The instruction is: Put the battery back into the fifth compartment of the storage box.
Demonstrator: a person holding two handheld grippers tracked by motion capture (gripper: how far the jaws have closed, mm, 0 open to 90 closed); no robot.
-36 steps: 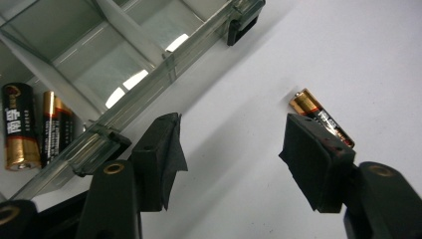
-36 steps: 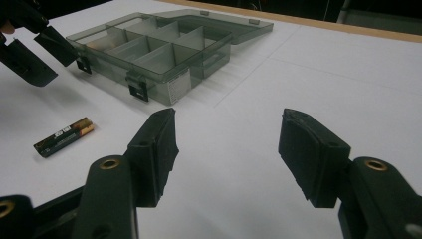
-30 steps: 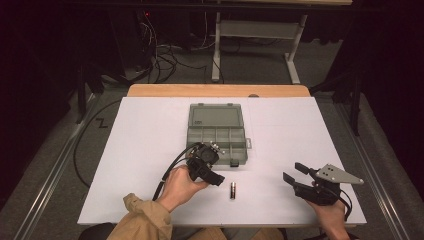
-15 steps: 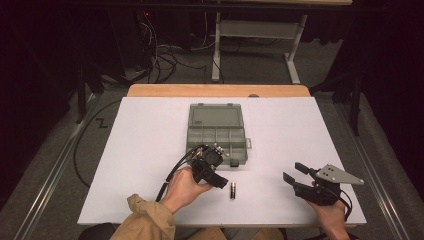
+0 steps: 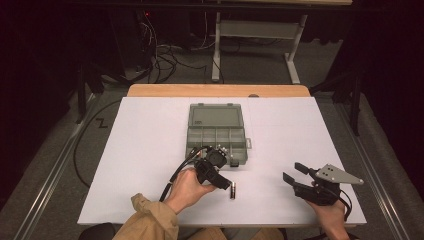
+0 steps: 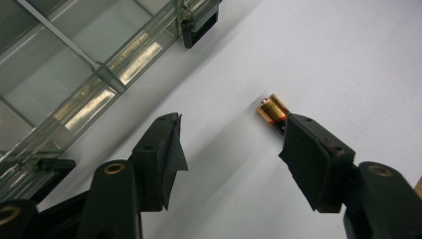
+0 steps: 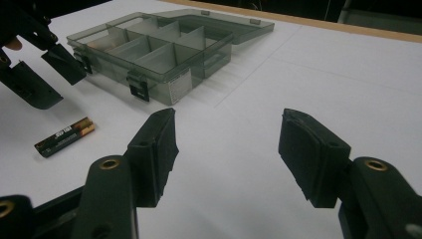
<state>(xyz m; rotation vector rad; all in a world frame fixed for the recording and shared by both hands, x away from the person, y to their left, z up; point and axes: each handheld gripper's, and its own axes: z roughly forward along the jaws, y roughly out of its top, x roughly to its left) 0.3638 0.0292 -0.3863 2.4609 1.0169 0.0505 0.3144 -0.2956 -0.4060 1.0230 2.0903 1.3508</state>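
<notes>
In the high view, the left gripper [image 5: 220,181] is hovering low in the centre of the frame, held in the person's left hand [image 5: 187,189], with its black jaws pointing down and right at the small black-and-copper cylindrical battery [image 5: 232,191] that is lying on the white sheet-covered table [image 5: 150,145] just right of the jaw tips. The translucent grey plastic compartment box [image 5: 216,134] is sitting open just above that gripper, its lid laid back toward the top of the frame. The right gripper [image 5: 297,179] is resting at the lower right, well apart from the battery, its jaws spread.

In the left gripper view, the two black jaws are standing wide apart at the bottom, pinching nothing. The battery [image 6: 271,110] is lying right of centre, its copper end showing and its dark end seeming to pass behind the right-hand jaw tip; whether they are touching is hard to tell. The box [image 6: 74,64] is filling the upper left.

In the right gripper view, the jaws are spread wide over bare table [image 7: 318,64]. The battery [image 7: 64,137] is lying at the middle left, the box [image 7: 164,47] at the upper left, and the left gripper [image 7: 47,77] is reaching in at the left edge, open.
</notes>
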